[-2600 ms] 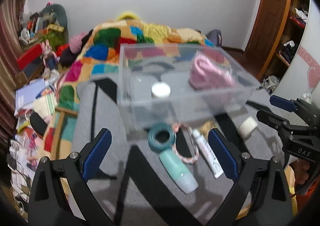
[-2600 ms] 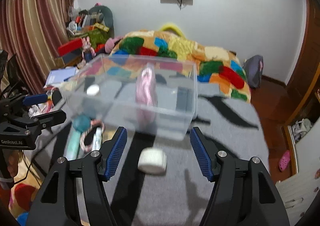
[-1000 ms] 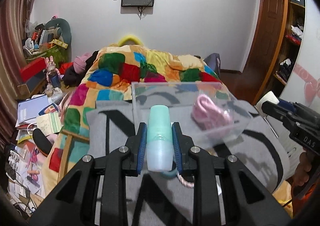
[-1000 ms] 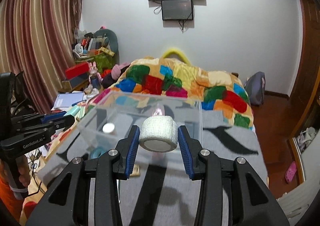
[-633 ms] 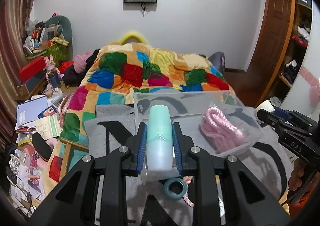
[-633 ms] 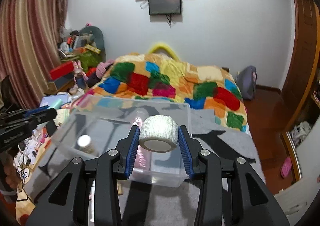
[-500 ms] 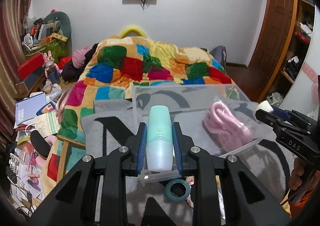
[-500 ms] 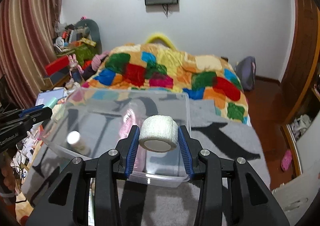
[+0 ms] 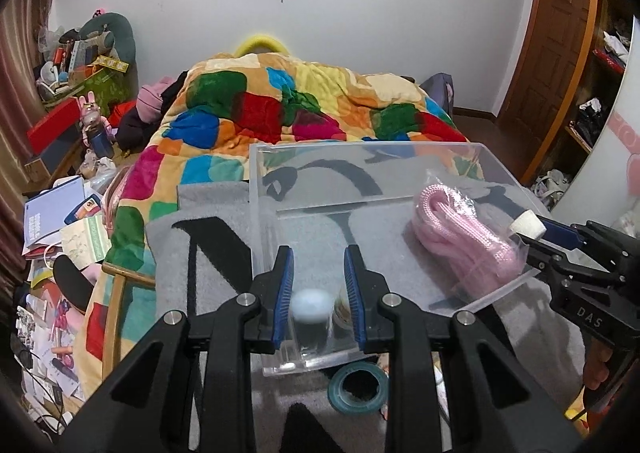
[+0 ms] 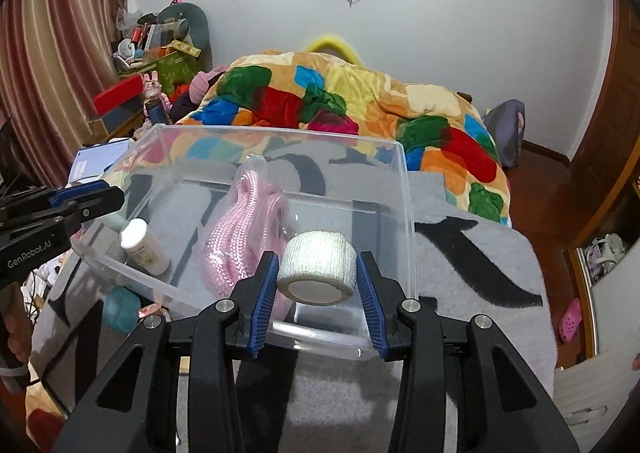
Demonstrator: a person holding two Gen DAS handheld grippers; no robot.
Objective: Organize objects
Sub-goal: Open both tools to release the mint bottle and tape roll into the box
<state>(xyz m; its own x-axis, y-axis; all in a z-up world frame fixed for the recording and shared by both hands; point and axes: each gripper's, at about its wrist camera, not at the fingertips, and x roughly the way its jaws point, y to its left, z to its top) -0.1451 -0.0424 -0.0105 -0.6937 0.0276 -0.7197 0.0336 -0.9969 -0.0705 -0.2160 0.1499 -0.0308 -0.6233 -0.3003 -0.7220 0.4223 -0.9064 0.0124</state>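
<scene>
A clear plastic bin stands on the grey blanket. It holds a bagged pink rope and a small white-capped bottle. My left gripper hangs over the bin's near left corner, jaws slightly apart. The mint bottle sits blurred just below them, apparently loose of the pads. My right gripper is shut on a white tape roll above the bin's near right corner.
A teal tape ring lies on the blanket just outside the bin's near wall. A colourful quilt covers the bed behind. Clutter of papers and boxes fills the floor at left. A wooden door is at right.
My left gripper moved over the bin and its jaws parted; the mint bottle slipped down from between them. My right gripper carried the white tape roll lower, over the bin's near right corner.
</scene>
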